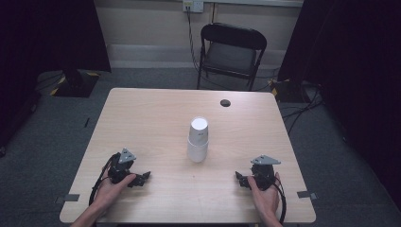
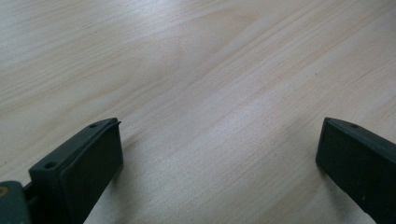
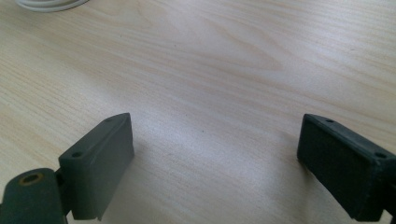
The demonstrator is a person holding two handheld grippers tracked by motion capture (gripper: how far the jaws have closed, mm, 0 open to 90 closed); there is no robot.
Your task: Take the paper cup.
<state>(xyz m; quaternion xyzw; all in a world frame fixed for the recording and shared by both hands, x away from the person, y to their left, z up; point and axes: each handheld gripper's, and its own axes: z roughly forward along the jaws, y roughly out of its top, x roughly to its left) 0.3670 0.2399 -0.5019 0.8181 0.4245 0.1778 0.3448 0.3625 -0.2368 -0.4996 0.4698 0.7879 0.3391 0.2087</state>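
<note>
A stack of white paper cups (image 1: 198, 139) stands upside down in the middle of the wooden table (image 1: 142, 118). My left gripper (image 1: 143, 178) rests low on the table at the front left, held by a hand, jaws pointing toward the middle. In the left gripper view its jaws stand wide apart, left gripper (image 2: 219, 158) open over bare wood. My right gripper (image 1: 240, 178) sits at the front right, also held by a hand. The right gripper (image 3: 215, 158) is open too, nothing between its jaws. The cups' white rim (image 3: 46, 4) peeks in at the top left of the right gripper view.
A small dark round hole (image 1: 225, 102) marks the table's far right part. A black folding chair (image 1: 231, 54) stands behind the table. Cables (image 1: 302, 111) lie on the floor at the right. Tape marks (image 1: 71, 197) sit near the front corners.
</note>
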